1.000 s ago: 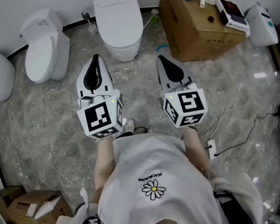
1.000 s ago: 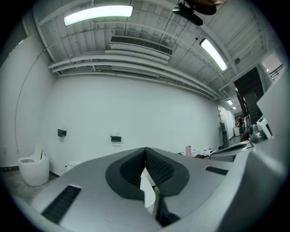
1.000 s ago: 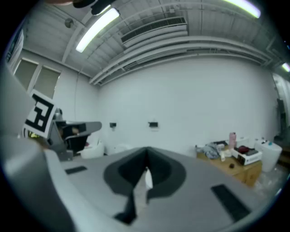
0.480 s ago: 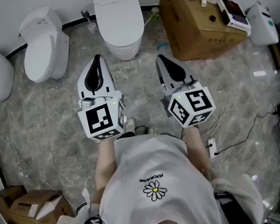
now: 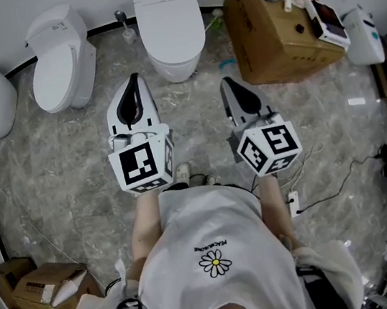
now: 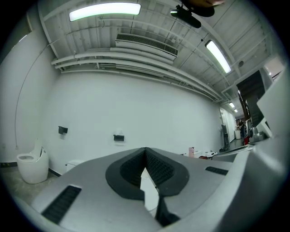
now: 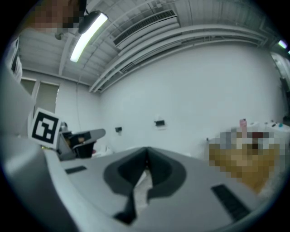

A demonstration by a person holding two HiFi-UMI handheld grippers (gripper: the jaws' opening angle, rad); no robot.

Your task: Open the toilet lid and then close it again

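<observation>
- Since a second ago, the left gripper (image 5: 133, 81) and right gripper (image 5: 226, 81) have edged closer to the middle toilet (image 5: 171, 33). The right one has rolled a bit.
- Left gripper: jaws closed and empty, over the floor short of the bowl's left side.
- Toilet lid (image 5: 167, 12): down, untouched, against the back wall.
- Right gripper: jaws closed and empty, to the bowl's right, with the cardboard box (image 5: 276, 31) beyond.
- Reads as the approach stage, opening not started. Lifting the lid's front edge is probably next.
</observation>
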